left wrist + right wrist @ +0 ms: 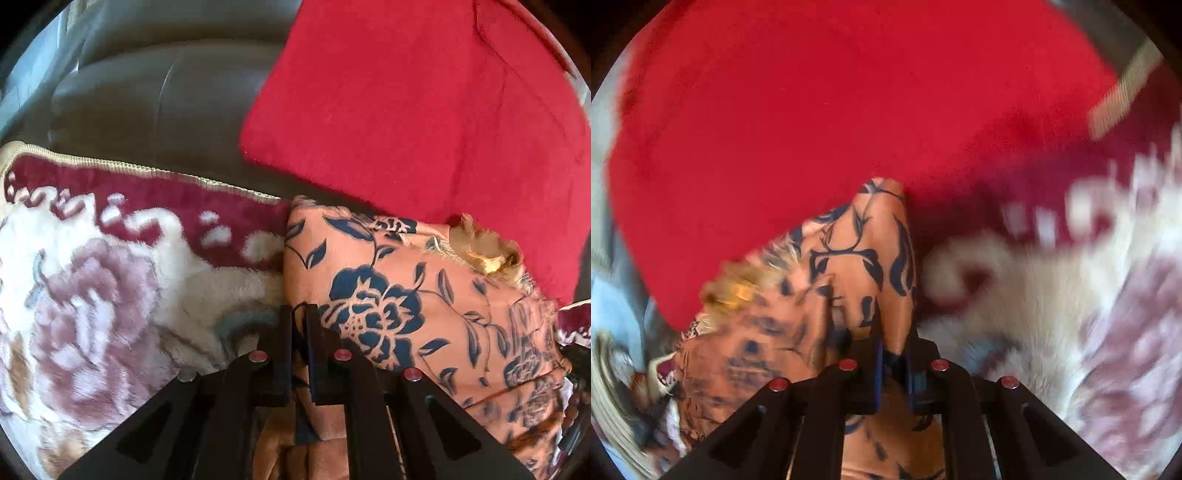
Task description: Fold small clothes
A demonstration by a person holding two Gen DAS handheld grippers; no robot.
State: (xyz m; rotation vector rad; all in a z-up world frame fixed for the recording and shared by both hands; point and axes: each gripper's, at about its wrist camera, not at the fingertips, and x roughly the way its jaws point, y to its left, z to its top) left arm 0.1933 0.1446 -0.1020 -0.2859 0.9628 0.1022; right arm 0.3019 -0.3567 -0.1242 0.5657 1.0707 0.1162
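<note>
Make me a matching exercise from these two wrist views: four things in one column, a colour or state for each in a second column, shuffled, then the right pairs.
Things
1. floral garment
2. red cloth
3. plush blanket
4. sofa

Descriptions
A. plain bright red
B. dark grey leather
C. peach with navy flowers, pinched by the left gripper and the right gripper
D. cream and maroon with a pink flower

Pairs: 1-C, 2-A, 3-D, 4-B
</note>
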